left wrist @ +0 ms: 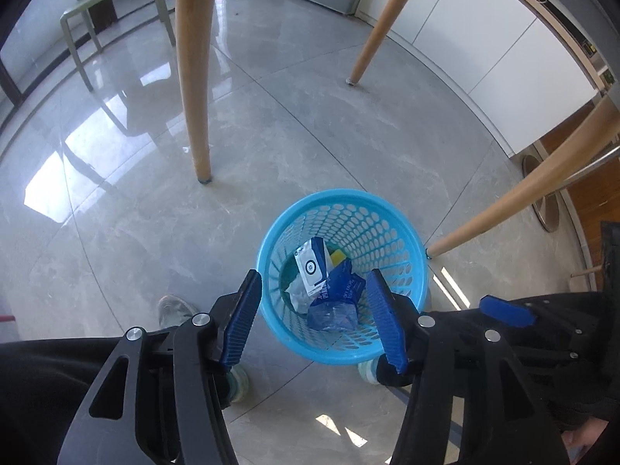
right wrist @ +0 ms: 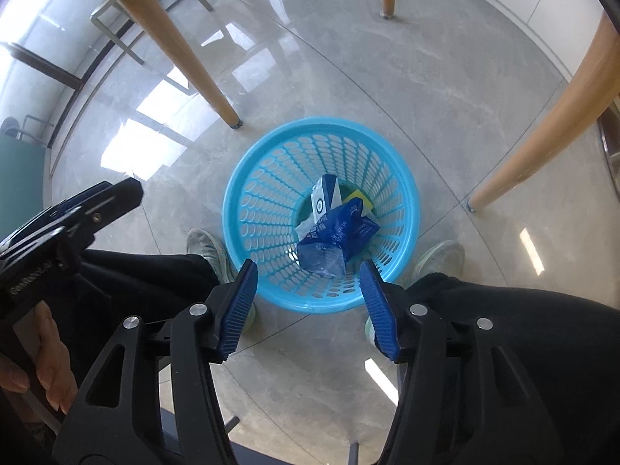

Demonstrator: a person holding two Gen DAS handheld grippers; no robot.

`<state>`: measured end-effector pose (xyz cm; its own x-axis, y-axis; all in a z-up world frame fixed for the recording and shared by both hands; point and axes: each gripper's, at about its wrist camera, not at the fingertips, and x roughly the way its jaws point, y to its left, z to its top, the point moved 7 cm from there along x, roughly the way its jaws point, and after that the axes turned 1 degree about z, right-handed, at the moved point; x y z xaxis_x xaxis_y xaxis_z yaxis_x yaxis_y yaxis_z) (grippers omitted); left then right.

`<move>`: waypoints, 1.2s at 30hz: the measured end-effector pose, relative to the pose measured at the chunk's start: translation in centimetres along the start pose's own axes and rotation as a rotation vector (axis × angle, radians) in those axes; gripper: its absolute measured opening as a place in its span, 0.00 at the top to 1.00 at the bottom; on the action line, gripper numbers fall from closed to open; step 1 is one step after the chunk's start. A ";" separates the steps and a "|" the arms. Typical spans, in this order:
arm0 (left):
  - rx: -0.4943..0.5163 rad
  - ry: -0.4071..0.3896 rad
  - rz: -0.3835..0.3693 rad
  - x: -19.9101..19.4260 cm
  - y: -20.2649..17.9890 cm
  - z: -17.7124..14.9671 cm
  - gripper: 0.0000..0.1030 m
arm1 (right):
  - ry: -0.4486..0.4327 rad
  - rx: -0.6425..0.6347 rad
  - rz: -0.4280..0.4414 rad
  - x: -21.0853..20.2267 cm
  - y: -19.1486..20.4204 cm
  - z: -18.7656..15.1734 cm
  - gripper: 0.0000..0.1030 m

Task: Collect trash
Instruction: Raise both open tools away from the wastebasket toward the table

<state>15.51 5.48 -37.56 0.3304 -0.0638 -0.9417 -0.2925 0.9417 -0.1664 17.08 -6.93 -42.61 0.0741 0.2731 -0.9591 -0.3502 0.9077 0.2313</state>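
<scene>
A light-blue perforated waste basket (left wrist: pixel 391 228) stands on the grey floor; it also shows in the right wrist view (right wrist: pixel 271 201). Inside lie a crumpled blue wrapper (left wrist: pixel 341 294) (right wrist: pixel 341 232), a white and blue carton (left wrist: pixel 312 265) (right wrist: pixel 323 195) and a yellow scrap (left wrist: pixel 336 257) (right wrist: pixel 358 195). My left gripper (left wrist: pixel 314 277) is open and empty above the basket's near rim. My right gripper (right wrist: pixel 308 267) is open and empty, also above the near rim. The left gripper's body (right wrist: pixel 66 213) shows at the left of the right wrist view.
Wooden table legs (left wrist: pixel 193 77) (left wrist: pixel 523 201) (right wrist: pixel 170 46) (right wrist: pixel 542 139) stand around the basket. A pale green chair (left wrist: pixel 112 4) is at the far left. White cabinets (left wrist: pixel 484 46) line the right. The person's shoes (right wrist: pixel 205 248) (right wrist: pixel 438 259) flank the basket.
</scene>
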 end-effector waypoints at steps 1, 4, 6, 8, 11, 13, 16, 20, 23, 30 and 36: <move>-0.001 0.003 -0.003 -0.3 0.0 -0.2 0.44 | -0.009 -0.005 0.002 -0.6 0.2 -0.2 0.44; -0.001 -0.004 -0.004 -1.4 0.0 -0.4 0.40 | -0.025 -0.010 0.011 -2.4 0.5 -1.0 0.41; 0.006 -0.018 0.000 -2.4 0.0 -0.7 0.37 | -0.042 -0.019 0.012 -3.6 0.6 -1.4 0.37; 0.018 -0.034 0.005 -3.5 0.0 -1.1 0.35 | -0.059 -0.025 0.013 -4.9 0.7 -1.8 0.36; 0.033 -0.060 0.013 -5.4 -0.1 -1.6 0.30 | -0.090 -0.042 0.010 -6.8 0.8 -2.5 0.32; 0.042 -0.071 0.015 -6.5 0.0 -2.0 0.27 | -0.108 -0.055 0.008 -7.9 0.8 -3.2 0.32; 0.043 -0.090 0.013 -8.1 0.1 -2.4 0.25 | -0.146 -0.057 0.017 -9.9 0.7 -4.0 0.28; 0.043 -0.116 0.004 -9.9 0.2 -2.7 0.21 | -0.188 -0.074 0.006 -12.2 0.5 -5.2 0.25; 0.053 -0.144 -0.001 -11.2 0.0 -3.0 0.17 | -0.221 -0.075 0.019 -13.8 0.4 -6.1 0.24; 0.099 -0.200 -0.001 -14.3 -0.8 -3.3 0.08 | -0.307 -0.115 0.035 -18.4 0.9 -7.8 0.16; 0.141 -0.291 0.007 -18.4 -1.6 -2.9 0.06 | -0.412 -0.155 0.023 -23.7 1.3 -8.4 0.12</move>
<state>7.27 4.19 -20.80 0.5779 0.0209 -0.8158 -0.1755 0.9795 -0.0993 7.05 -14.84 -20.95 0.4199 0.4257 -0.8015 -0.4895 0.8499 0.1949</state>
